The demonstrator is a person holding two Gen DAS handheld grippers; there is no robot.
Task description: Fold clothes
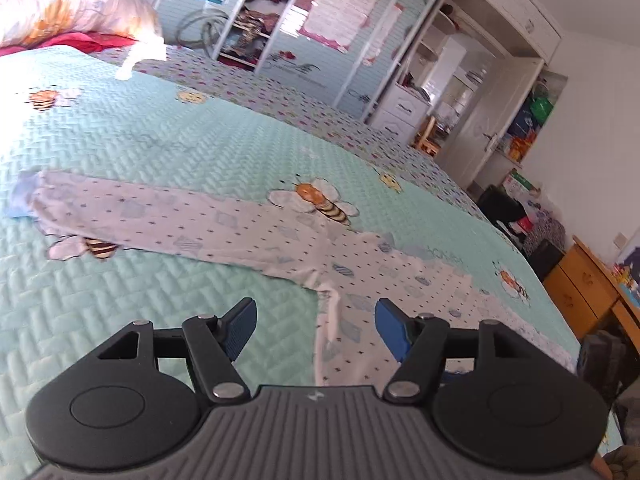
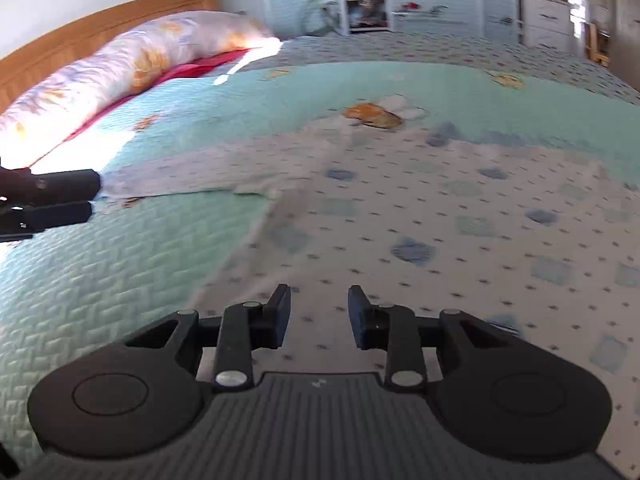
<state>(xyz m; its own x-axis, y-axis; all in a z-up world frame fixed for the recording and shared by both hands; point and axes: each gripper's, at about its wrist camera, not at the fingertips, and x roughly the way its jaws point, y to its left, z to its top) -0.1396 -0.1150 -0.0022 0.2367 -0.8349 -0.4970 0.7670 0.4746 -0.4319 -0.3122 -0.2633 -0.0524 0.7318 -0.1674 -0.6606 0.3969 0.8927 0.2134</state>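
Observation:
A white long-sleeved garment (image 1: 248, 232) with small blue dots and squares lies flat on the green quilted bedspread (image 1: 160, 136). One sleeve with a blue cuff (image 1: 22, 196) stretches out to the left. My left gripper (image 1: 316, 320) is open and empty, just above the garment's side edge below the armpit. In the right wrist view the garment (image 2: 460, 216) fills the right half. My right gripper (image 2: 319, 312) is open and empty, low over the garment's body near its left edge. The left gripper's fingers (image 2: 60, 196) show at the far left by the sleeve end.
A floral pillow (image 2: 120, 64) and red cloth lie along the wooden headboard (image 2: 100, 20). Beyond the bed stand a mirrored wardrobe (image 1: 320, 32), white drawers (image 1: 400, 112) and a wooden desk (image 1: 588, 284) at the right.

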